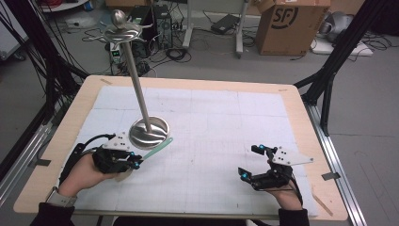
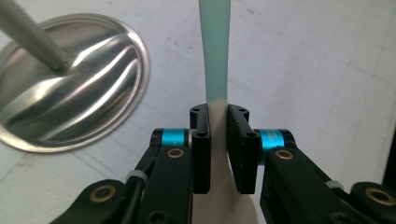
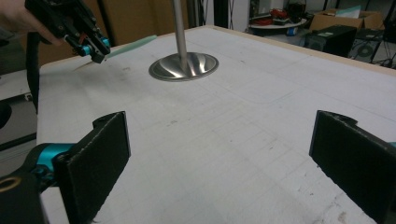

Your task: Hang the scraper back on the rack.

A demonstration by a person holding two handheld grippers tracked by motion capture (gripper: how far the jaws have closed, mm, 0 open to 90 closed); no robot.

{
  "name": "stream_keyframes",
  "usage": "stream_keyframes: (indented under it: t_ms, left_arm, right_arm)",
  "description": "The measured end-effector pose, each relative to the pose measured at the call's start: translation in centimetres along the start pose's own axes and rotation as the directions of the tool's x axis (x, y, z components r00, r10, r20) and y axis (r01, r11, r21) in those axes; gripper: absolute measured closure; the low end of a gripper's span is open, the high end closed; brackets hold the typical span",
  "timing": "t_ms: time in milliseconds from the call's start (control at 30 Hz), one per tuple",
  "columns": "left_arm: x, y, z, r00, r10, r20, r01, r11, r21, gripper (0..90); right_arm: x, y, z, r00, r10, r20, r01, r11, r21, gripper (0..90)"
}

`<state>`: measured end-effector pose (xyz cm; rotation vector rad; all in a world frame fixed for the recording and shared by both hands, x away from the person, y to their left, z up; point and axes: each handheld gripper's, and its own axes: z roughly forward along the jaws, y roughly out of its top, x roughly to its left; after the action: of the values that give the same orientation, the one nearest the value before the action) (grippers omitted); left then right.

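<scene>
Fingers of left gripper (image 2: 218, 140) clamp spatula (image 2: 215, 51); right gripper (image 3: 219, 158) wide open.

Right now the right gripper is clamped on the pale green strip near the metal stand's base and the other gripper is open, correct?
Not quite: the left gripper clamps the pale green strip beside the stand's base, as the left gripper view shows. The right gripper is the open one.

Grey floor (image 1: 282, 66) behind the wooden table (image 1: 301, 113), strewn with cables (image 1: 174, 52); a cardboard box (image 1: 291, 26) at right, black frame struts (image 1: 339, 52) flanking both sides.
</scene>
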<state>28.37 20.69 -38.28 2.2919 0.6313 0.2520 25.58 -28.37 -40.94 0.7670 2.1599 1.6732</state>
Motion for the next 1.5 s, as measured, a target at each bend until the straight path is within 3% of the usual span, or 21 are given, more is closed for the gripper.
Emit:
stream_keyframes:
  t_ms: [167, 267, 333, 433, 567, 833, 933, 1067, 1300, 1367, 1400, 1467, 1500]
  left_arm:
    - [0.5, -0.7, -0.9, 0.9990, -0.041, -0.015, 0.040, 0.9954, -0.087, 80.3]
    - [0.8, -1.0, -1.7, 0.9969, -0.072, -0.032, 0.066, 0.9852, -0.159, 80.3]
    - [0.8, -1.0, -2.0, 0.9957, -0.080, -0.046, 0.071, 0.9816, -0.178, 80.4]
    - [1.3, -1.1, -2.7, 0.9887, -0.126, -0.081, 0.103, 0.9638, -0.246, 80.3]
    - [1.9, -1.3, -3.7, 0.9828, -0.154, -0.102, 0.113, 0.9377, -0.328, 80.3]
    - [2.7, -1.2, -5.9, 0.9748, -0.195, -0.109, 0.134, 0.9004, -0.414, 80.4]
    - [3.1, -0.9, -7.0, 0.9734, -0.200, -0.113, 0.132, 0.8891, -0.438, 80.4]
    - [3.7, -0.5, -8.5, 0.9712, -0.205, -0.121, 0.123, 0.8679, -0.481, 80.4]
    - [4.9, -0.2, -10.9, 0.9653, -0.222, -0.138, 0.108, 0.8201, -0.562, 80.3]
    - [5.3, -0.3, -11.2, 0.9607, -0.229, -0.157, 0.104, 0.8215, -0.561, 80.3]
    - [5.5, -0.3, -11.4, 0.9596, -0.234, -0.156, 0.108, 0.8186, -0.564, 80.3]
    - [5.7, -0.3, -11.8, 0.9593, -0.237, -0.154, 0.107, 0.8092, -0.578, 80.3]
    - [5.8, -0.3, -12.0, 0.9586, -0.240, -0.153, 0.107, 0.8012, -0.589, 80.3]
  right_arm:
    - [0.0, 0.0, 0.0, 1.0000, -0.002, 0.000, 0.002, 1.000, 0.000, 3.9]
    - [0.0, 0.0, 0.1, 1.0000, -0.004, -0.002, 0.004, 1.000, 0.004, 3.9]
    - [0.0, 0.0, 0.1, 1.0000, -0.004, -0.001, 0.004, 1.000, 0.003, 3.9]
    - [0.0, 0.0, 0.1, 1.0000, -0.005, 0.001, 0.005, 1.000, 0.000, 3.9]
    - [0.0, -0.1, 0.1, 1.0000, -0.005, 0.001, 0.005, 1.000, 0.006, 3.9]
    - [0.0, -0.1, 0.2, 1.0000, -0.006, 0.000, 0.006, 1.000, 0.008, 3.9]
    - [0.0, -0.1, 0.2, 1.0000, -0.007, 0.003, 0.007, 1.000, 0.005, 3.9]
    - [0.0, 0.0, 0.1, 1.0000, -0.007, 0.004, 0.007, 1.000, 0.004, 3.9]
    - [0.0, 0.0, 0.1, 1.0000, -0.006, 0.003, 0.006, 1.000, 0.005, 3.9]
    - [0.0, 0.0, 0.1, 1.0000, -0.008, 0.004, 0.008, 1.000, 0.000, 3.9]
    - [0.0, 0.0, 0.1, 1.0000, -0.006, 0.004, 0.006, 1.000, -0.001, 3.9]
    - [0.0, 0.0, 0.0, 1.0000, -0.002, 0.006, 0.002, 1.000, 0.000, 3.9]
    - [0.0, 0.0, 0.0, 1.0000, -0.002, 0.006, 0.002, 1.000, 0.000, 3.9]
